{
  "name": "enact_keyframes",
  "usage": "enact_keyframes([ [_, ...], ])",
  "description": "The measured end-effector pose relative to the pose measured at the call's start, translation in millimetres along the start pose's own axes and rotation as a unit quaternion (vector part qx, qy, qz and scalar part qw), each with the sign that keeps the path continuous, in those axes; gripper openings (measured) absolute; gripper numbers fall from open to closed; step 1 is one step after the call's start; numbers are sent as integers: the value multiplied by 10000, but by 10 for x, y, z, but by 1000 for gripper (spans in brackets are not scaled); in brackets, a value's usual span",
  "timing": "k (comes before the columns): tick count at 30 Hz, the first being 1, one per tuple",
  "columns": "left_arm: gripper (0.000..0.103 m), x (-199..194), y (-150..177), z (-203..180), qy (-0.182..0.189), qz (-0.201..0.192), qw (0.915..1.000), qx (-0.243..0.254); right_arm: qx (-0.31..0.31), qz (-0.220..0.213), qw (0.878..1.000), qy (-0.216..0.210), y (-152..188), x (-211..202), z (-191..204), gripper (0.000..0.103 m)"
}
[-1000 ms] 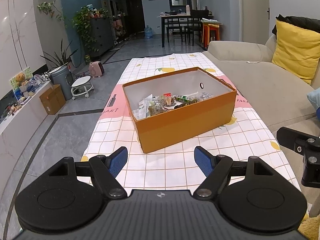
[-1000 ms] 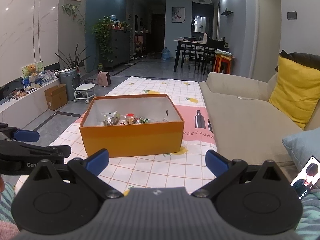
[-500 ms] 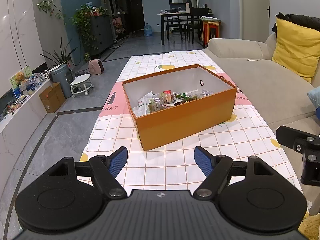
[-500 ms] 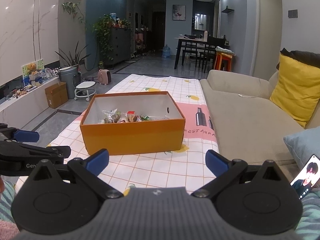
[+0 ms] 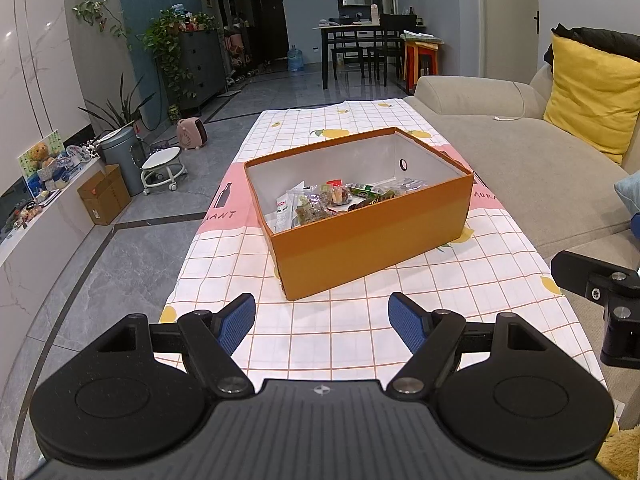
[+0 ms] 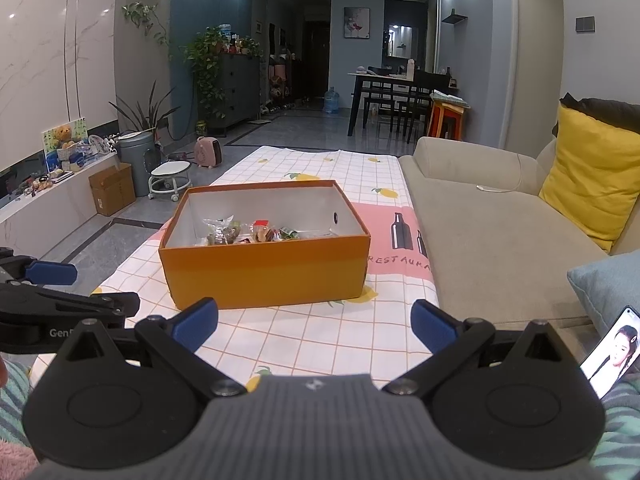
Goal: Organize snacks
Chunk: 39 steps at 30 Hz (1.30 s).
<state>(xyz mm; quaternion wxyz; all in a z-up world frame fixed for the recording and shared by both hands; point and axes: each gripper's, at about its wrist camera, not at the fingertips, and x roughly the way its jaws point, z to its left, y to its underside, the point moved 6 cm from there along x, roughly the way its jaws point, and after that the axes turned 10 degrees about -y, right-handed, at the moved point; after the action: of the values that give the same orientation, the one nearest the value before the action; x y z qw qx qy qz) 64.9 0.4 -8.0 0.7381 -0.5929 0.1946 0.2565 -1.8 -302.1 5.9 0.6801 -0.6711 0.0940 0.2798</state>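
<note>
Both grippers, left [image 5: 321, 321] and right [image 6: 314, 323], now sit nearer the orange cardboard box [image 5: 372, 236] ahead, jaws spread and empty; wrapped snacks [image 5: 320, 202] lie inside.

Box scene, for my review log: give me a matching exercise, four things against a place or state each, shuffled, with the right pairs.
Things:
1. Snacks
2. Box
3. Yellow cushion
4. Left tool

Places or states:
A. On the sofa
B. Open, holding nothing
C. Inside the box
D. On the checked cloth

Pairs: 1-C, 2-D, 3-A, 4-B
</note>
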Motion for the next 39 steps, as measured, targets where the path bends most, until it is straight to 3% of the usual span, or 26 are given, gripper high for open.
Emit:
enact_keyframes([
  [39,88,14,16,66,-70,3,10000,-7,41,103,9999,-9,45,52,-17,99],
])
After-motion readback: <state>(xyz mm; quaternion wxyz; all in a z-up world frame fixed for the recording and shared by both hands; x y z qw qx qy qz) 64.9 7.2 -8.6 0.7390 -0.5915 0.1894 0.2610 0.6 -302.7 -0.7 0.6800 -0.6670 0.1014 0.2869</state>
